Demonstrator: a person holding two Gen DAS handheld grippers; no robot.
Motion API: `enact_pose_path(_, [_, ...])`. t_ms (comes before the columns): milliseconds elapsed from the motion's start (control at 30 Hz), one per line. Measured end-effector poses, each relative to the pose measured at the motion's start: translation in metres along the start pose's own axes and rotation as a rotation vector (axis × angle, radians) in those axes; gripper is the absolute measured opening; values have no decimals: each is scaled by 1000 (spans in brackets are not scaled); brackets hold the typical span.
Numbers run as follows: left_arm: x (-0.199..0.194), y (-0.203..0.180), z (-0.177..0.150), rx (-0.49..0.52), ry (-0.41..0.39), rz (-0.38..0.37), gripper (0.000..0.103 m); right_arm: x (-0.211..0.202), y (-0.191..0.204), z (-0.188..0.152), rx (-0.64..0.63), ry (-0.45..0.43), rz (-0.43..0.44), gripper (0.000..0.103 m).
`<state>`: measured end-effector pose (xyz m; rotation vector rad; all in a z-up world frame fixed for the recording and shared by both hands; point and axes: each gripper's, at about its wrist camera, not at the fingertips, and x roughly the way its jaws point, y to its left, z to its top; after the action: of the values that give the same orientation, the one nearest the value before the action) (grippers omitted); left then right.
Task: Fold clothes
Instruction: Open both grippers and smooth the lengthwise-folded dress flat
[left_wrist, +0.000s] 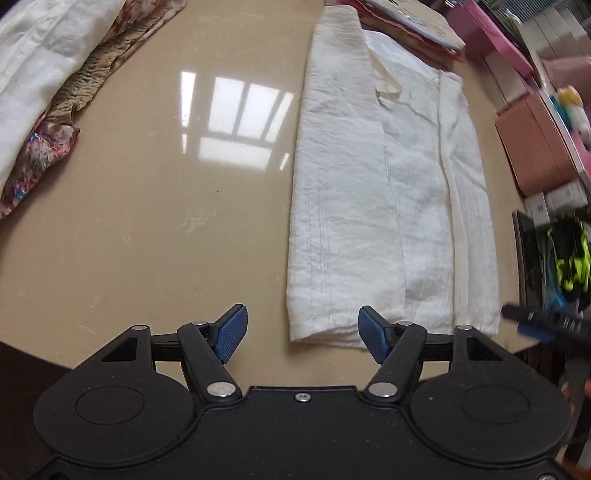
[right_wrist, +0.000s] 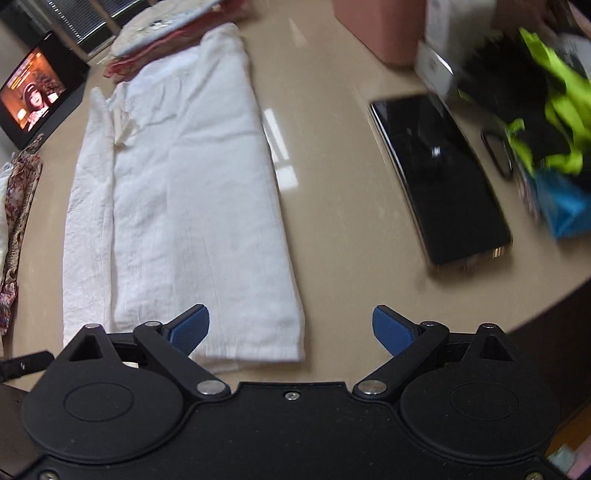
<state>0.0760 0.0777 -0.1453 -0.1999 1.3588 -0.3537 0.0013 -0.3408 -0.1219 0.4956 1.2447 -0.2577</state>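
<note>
A white garment (left_wrist: 384, 192) lies on the beige table (left_wrist: 166, 221), folded lengthwise into a long strip; it also shows in the right wrist view (right_wrist: 184, 206). My left gripper (left_wrist: 301, 332) is open and empty, low over the strip's near left corner. My right gripper (right_wrist: 291, 328) is open and empty, over the strip's near right corner. The right gripper's black and blue tip (left_wrist: 543, 325) shows at the right edge of the left wrist view.
A pile of white and floral clothes (left_wrist: 48, 92) lies at the far left. Folded clothes (right_wrist: 166, 33) sit beyond the garment. A black phone (right_wrist: 439, 177), pink boxes (left_wrist: 532, 144), a black-and-green bag (right_wrist: 535, 92) and a lit tablet (right_wrist: 33, 96) stand around the table.
</note>
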Motion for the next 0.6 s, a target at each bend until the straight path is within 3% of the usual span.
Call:
enact_pose_path(100, [6,0,5,-89,-7,14,62,6,-5,-9,76,9,7,88])
enact_pose_path(233, [18,7,5,-227,24,18,53,15,-19,-18,212,16,46,79])
enact_pose_path(400, [25,-1,-1,-222,45,31,45,16,-12,-21,197,-13,73,73])
enact_pose_path(433, [26,-2,-2,-223,48,27,41,16,-10,-22,188,-14,81,63])
enact_pose_path(467, [27,-3,-2,-225,52,22,36,16,-9,-22,184,-11,86,45])
enact_pose_path(533, [30,-4,-3,-233,62,16,24,18,-9,-22,191,1,99,27])
enact_pose_path(600, [33,-3,-3,-256,80,9,12,20,-12,-22,213,10,114,19])
